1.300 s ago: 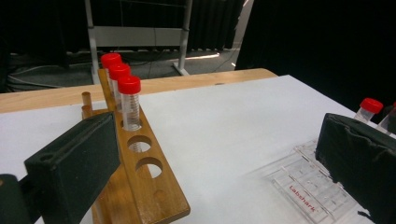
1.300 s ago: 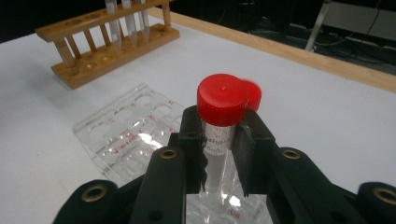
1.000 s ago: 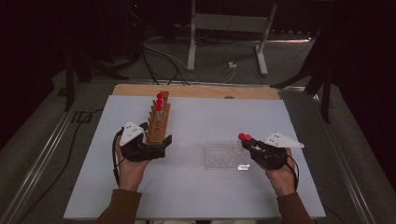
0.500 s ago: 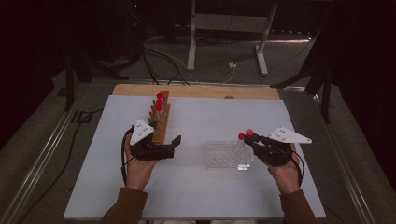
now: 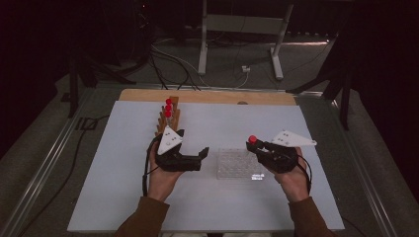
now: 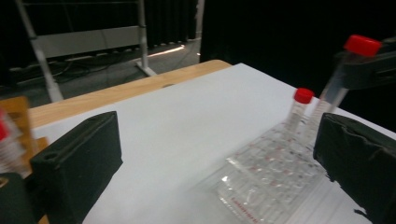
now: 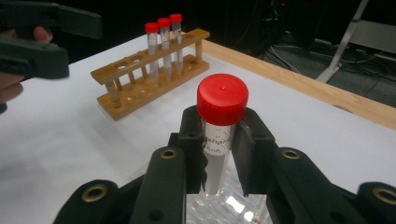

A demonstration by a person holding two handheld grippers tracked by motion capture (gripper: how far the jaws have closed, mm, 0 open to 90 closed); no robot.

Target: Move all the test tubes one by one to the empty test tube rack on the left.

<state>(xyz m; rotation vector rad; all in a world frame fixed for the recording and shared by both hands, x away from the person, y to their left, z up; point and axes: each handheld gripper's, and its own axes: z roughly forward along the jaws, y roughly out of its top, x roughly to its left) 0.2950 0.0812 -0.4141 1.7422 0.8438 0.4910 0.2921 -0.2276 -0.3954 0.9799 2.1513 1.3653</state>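
Two grippers are working over one white worktop (image 5: 123,197).

Item 1, right gripper (image 7: 219,140): its jaws are clamping one red-capped tube (image 7: 215,135) just below the cap. The tube is standing nearly upright, long axis vertical, cap at 12 o'clock between the jaws, its lower end hanging just above the clear plastic tray (image 5: 238,164). In the high view this gripper (image 5: 257,146) is sitting at the tray's 3 o'clock edge.

Item 2, left gripper (image 5: 197,157): its jaws are standing wide apart, holding nothing, pointing toward 3 o'clock at the tray, which is lying just beyond them. The right hand (image 5: 292,180) is the nearer one to the held tube; the left is well apart from it.

Item 3, tray: one. In the left gripper view a second red-capped tube (image 6: 299,109) is standing in it, tilted.

Item 4, wooden rack (image 7: 149,79): one, at the left gripper's 12 o'clock, carrying three red-capped tubes (image 7: 163,42) at one end; several holes are empty.

Judgement: the held tube looks bound for a tray well straight below.
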